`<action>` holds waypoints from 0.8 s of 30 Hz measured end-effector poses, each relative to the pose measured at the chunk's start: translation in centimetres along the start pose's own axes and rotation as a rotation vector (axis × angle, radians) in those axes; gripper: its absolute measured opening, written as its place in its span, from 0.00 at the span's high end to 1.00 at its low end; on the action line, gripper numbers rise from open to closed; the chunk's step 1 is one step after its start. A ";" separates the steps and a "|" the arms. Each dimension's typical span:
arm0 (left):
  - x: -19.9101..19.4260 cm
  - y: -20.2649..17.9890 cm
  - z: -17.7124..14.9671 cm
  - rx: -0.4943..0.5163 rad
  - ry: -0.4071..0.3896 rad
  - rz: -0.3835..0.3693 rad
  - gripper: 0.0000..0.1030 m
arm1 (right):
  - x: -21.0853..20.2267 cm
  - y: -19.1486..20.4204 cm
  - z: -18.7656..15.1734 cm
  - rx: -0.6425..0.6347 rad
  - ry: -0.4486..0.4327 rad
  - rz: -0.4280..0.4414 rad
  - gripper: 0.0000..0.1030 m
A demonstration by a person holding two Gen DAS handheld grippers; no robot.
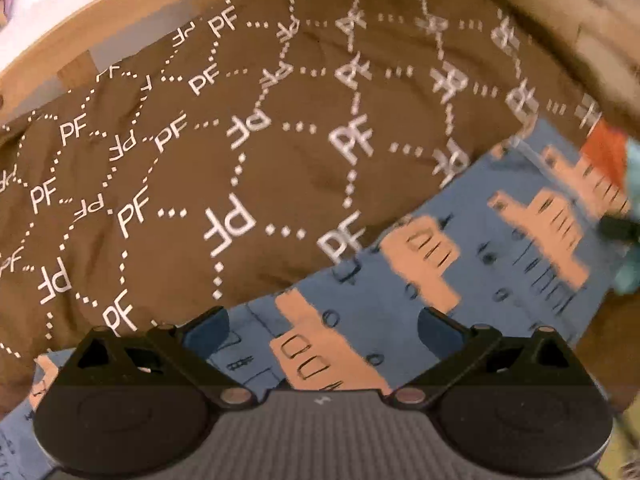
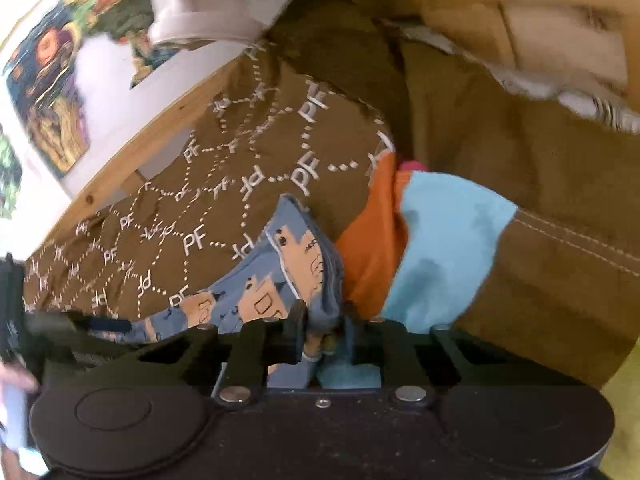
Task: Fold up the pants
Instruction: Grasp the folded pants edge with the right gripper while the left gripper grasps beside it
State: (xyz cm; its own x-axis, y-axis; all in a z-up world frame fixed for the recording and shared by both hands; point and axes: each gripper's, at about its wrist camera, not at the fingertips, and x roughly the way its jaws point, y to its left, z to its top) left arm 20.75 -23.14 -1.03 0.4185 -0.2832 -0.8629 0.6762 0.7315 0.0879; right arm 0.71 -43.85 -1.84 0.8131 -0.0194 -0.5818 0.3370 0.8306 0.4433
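- The brown bedcover (image 1: 248,128), printed with white "PF" letters and dotted lines, fills most of both views and is the soft surface everything lies on; a wooden bed frame (image 1: 80,28) runs along its far edge.
- The pants (image 1: 400,280) are blue with peach block shapes, stretched as a long band across the cover between the two grippers. I judge them light, thin and limp: they will sag and crease wherever unsupported, so hems and corners are the places to hold, with several layers pinched together.
- An orange and light-blue cloth (image 2: 432,240) lies just beside the bunched end of the pants; it could get caught in a grasp.
- The left gripper (image 1: 324,332) hangs over the pants with its jaws spread wide; the fabric lies between them, unclamped.
- The right gripper (image 2: 324,332) has its jaws drawn close on a bunched, layered edge of the pants (image 2: 304,264), lifting it into a ridge.
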 end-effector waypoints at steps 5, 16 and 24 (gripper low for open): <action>-2.9 0.3 2.0 -0.056 -0.061 -0.163 0.00 | -1.4 5.5 -1.4 -0.358 -0.106 -0.031 0.82; -2.9 -3.1 4.6 -0.124 -0.014 -0.382 0.02 | -0.4 11.3 -5.1 -0.725 -0.094 -0.060 0.83; 1.9 -4.7 5.6 -0.184 0.061 -0.389 0.54 | -0.2 11.3 -5.9 -0.747 -0.082 -0.072 0.82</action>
State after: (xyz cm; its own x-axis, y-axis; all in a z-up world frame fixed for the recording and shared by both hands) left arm 21.77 -30.60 -0.25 0.1134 -0.5268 -0.8424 0.6545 0.6775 -0.3356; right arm 1.62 -31.18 -0.73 0.8437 -0.1045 -0.5266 0.0024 0.9816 -0.1910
